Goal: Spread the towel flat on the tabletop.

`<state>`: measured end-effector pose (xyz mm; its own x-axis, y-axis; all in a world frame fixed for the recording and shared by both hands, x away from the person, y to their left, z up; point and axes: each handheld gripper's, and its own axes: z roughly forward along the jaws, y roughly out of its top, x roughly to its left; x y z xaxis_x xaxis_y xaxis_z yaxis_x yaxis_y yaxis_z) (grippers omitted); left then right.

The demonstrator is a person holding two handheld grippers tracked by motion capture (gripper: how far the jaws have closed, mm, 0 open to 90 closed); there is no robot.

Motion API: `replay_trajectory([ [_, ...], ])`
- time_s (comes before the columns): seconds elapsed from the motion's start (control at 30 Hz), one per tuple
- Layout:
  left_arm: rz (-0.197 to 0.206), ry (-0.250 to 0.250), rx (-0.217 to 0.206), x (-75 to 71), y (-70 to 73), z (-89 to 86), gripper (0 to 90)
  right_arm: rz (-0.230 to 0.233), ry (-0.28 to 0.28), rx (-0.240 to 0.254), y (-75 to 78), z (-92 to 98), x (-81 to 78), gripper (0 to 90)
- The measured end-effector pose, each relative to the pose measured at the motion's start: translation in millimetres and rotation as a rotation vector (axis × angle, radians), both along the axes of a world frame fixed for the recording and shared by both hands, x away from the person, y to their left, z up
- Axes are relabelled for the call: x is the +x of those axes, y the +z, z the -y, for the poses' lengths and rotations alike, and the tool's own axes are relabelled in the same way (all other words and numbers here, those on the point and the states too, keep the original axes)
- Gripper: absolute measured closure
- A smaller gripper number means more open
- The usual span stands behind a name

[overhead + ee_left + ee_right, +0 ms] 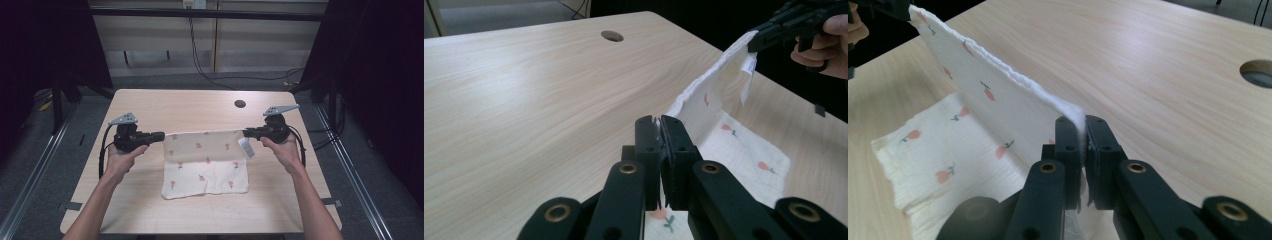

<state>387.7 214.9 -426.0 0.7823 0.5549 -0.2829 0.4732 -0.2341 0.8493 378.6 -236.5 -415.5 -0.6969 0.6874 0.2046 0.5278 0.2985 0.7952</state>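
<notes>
A cream cloth (205, 162) printed with small red flowers lies on the wooden table (150, 107), its far edge lifted and stretched taut. My left gripper (162, 135) is shut on the cloth's far left corner, and in the left gripper view the jaws (659, 131) pinch the cloth edge (704, 95). My right gripper (246, 132) is shut on the far right corner, where a white tag (246, 147) hangs. In the right gripper view the closed gripper (1081, 131) clamps the cloth (998, 107), whose near part rests flat on the table.
A round cable hole (240, 104) is in the table top behind the cloth, toward the right. Black cables (200, 60) run over the floor beyond the table. Dark curtains stand on both sides.
</notes>
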Motion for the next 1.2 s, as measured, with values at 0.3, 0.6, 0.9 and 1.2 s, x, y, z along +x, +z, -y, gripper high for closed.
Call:
replay_trajectory([
  [0.3, -0.035, 0.031, 0.036, 22.4, -21.9, 10.4, 85.3, -0.017, -0.085, -0.037, -30.0, -2.9, 20.9, 73.3],
  [0.6, -0.048, 0.106, 0.039, 21.7, -18.0, -8.3, 65.3, 0.020, -0.132, -0.071, -22.1, 7.8, 12.0, 60.6],
  [0.9, -0.036, 0.003, 0.126, -10.4, -19.5, -1.9, 65.0, 0.004, -0.037, -0.111, -26.6, -4.4, -19.9, 58.8],
  [1.2, -0.088, -0.087, 0.159, -53.5, -37.7, -0.6, 75.1, -0.013, 0.051, -0.129, -50.7, -19.6, -64.6, 57.0],
])
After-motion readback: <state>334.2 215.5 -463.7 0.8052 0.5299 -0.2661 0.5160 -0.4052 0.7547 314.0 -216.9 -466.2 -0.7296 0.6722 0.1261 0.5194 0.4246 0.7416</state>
